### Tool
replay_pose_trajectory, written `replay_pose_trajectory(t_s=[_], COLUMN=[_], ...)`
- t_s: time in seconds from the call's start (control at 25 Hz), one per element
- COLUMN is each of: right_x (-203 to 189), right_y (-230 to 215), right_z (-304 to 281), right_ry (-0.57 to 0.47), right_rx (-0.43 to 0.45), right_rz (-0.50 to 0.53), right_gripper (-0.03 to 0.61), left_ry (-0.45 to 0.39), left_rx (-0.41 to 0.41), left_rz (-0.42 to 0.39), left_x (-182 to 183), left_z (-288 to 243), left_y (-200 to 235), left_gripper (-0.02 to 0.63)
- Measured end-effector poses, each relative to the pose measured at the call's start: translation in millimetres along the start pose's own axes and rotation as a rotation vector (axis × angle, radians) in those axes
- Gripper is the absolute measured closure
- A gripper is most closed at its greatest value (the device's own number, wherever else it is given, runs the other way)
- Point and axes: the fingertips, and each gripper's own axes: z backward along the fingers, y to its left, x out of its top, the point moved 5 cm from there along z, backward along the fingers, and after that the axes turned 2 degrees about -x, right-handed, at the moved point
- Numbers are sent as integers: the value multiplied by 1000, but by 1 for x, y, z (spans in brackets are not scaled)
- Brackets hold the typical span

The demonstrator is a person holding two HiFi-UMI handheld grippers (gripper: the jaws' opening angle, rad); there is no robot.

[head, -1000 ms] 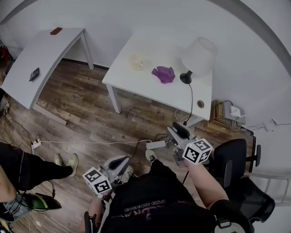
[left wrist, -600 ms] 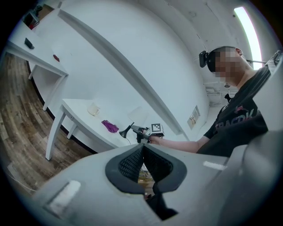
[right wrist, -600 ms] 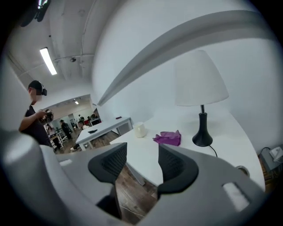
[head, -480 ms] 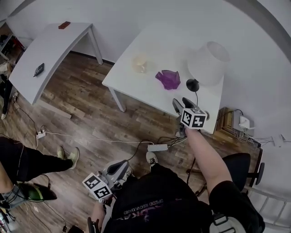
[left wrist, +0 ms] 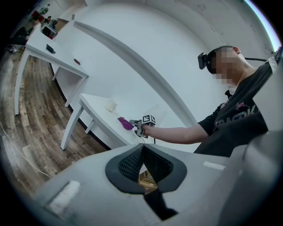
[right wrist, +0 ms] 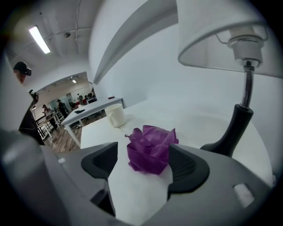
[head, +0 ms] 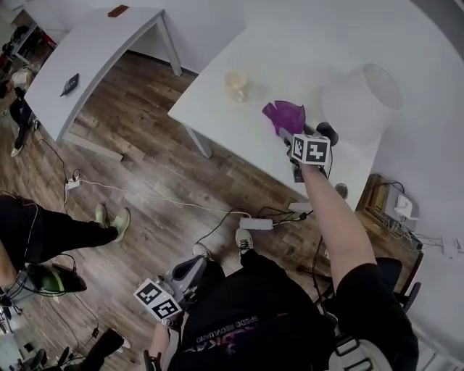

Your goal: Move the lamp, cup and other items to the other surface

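Observation:
A crumpled purple cloth [head: 283, 116] [right wrist: 150, 148] lies on the near white table [head: 217, 109], with a cream cup [head: 236, 81] [right wrist: 116, 115] left of it. To its right stands the lamp, a white shade [head: 360, 94] [right wrist: 221, 35] on a black base [right wrist: 230, 132]. My right gripper [head: 288, 135] [right wrist: 141, 156] is at the table edge. Its jaws have just been opening and now stand wide on either side of the cloth, not pressing it. My left gripper [head: 194, 269] [left wrist: 142, 150] hangs low by my body, its tips together and holding nothing.
A second white table [head: 94, 51] stands at the left with a small dark device [head: 70, 83] and a red item [head: 117, 11] on it. A power strip [head: 254, 223] and cables lie on the wood floor. Another person's legs [head: 51, 232] are at the left.
My right gripper has swung from near my body forward to the table edge and reached the purple cloth. My left gripper has stayed low beside me.

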Motion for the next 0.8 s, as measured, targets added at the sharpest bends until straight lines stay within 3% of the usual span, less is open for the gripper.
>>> replay_pose_trajectory(t_s=[0.4,0.64,0.8], right_x=[-11,-14,-18], right_y=[-25,-22,-16], right_z=[-50,-51,-42], right_ry=[120,141,127], right_rx=[-41,-49,-38], right_rz=[8,139,99], right_gripper=[213,381,464], left_ry=[2,0,-1], left_rx=[95,101,91], left_rz=[-2,20,16], left_x=[-1,-4,-2], left_z=[7,5,8], left_y=[-5,-2,0], left_gripper=[618,618,618])
